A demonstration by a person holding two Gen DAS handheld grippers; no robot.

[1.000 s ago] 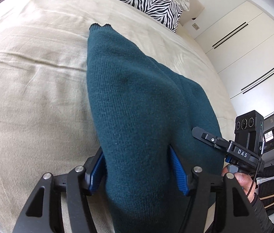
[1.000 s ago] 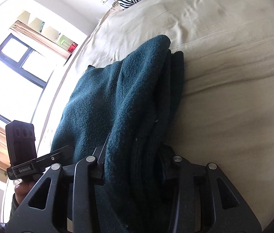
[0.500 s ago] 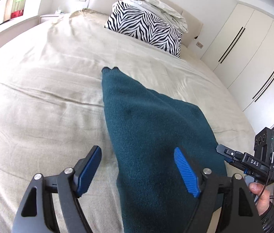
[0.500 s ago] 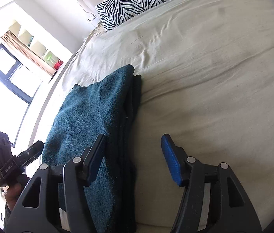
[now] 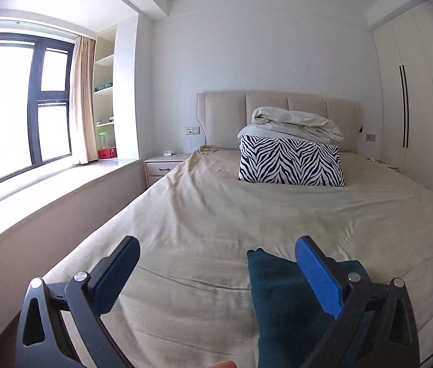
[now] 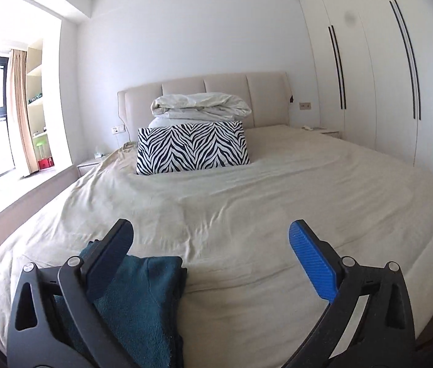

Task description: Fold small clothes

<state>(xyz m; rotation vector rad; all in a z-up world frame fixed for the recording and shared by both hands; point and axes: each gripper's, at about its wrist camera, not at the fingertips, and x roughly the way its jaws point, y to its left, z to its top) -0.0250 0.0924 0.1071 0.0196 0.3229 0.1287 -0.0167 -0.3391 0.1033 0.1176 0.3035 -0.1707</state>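
Item: dark teal knitted garment (image 6: 143, 294), folded, lower left of right view.
Handling: likely soft, light, limp.
Hold: thick folded edge.
Left gripper (image 5: 216, 273): spread, empty.
Right gripper (image 6: 210, 257): spread, empty.

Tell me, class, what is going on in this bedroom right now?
A person is holding a two-finger claw in each hand over a bed, folding small clothes. A dark teal garment lies folded on the beige sheet near the foot of the bed. The left claw and the right claw are both open and hold nothing; the garment lies below them. A zebra-print pillow and a bundled white duvet sit by the headboard.
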